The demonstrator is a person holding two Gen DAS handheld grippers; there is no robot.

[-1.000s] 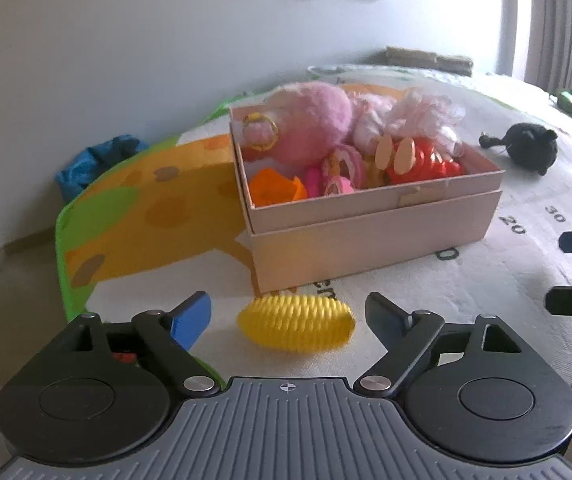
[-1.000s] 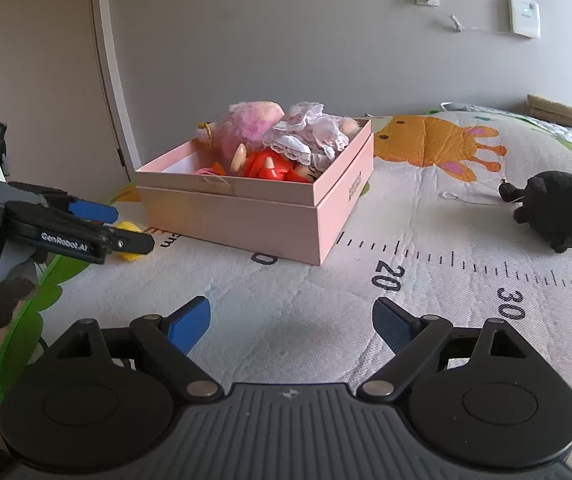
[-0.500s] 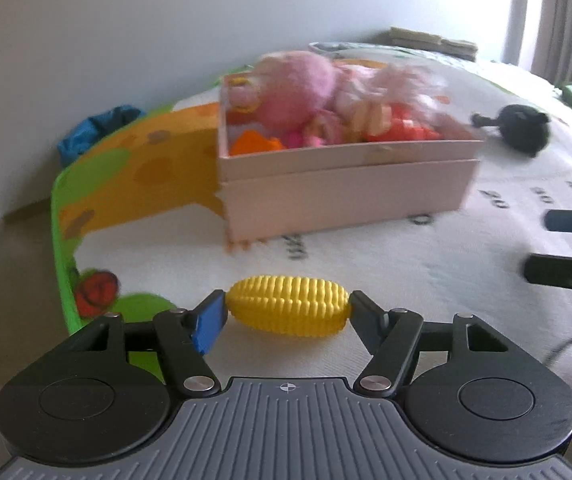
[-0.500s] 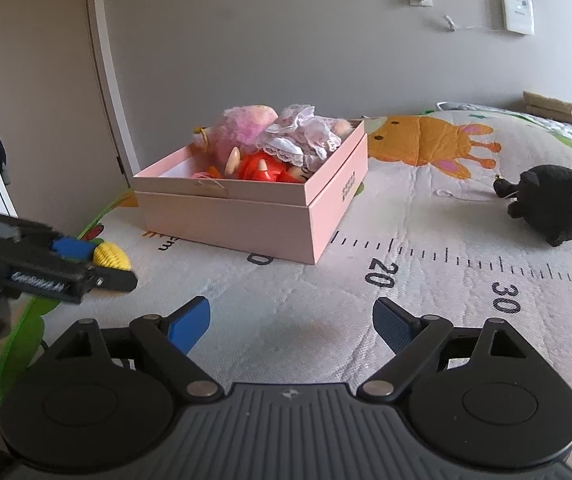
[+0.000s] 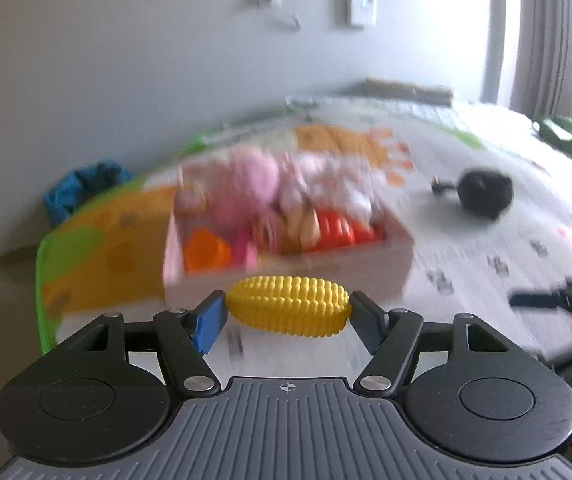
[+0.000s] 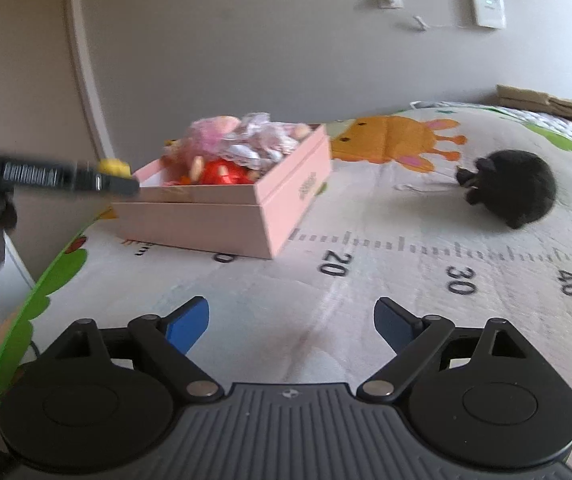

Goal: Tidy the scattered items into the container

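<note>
Corn (image 5: 288, 307) looks like bumpy glossy plastic, box (image 6: 221, 216) smooth matt cardboard, black toy (image 6: 518, 188) fuzzy plush, mat (image 6: 366, 292) quilted cloth.

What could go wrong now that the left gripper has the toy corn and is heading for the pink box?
The left gripper pinches the yellow corn only at its rounded, tapered ends, so it might pop out before reaching the pink box. The box is already heaped with soft toys; the corn could roll off the pile. The black plush still lies out on the mat and could be overlooked.
</note>
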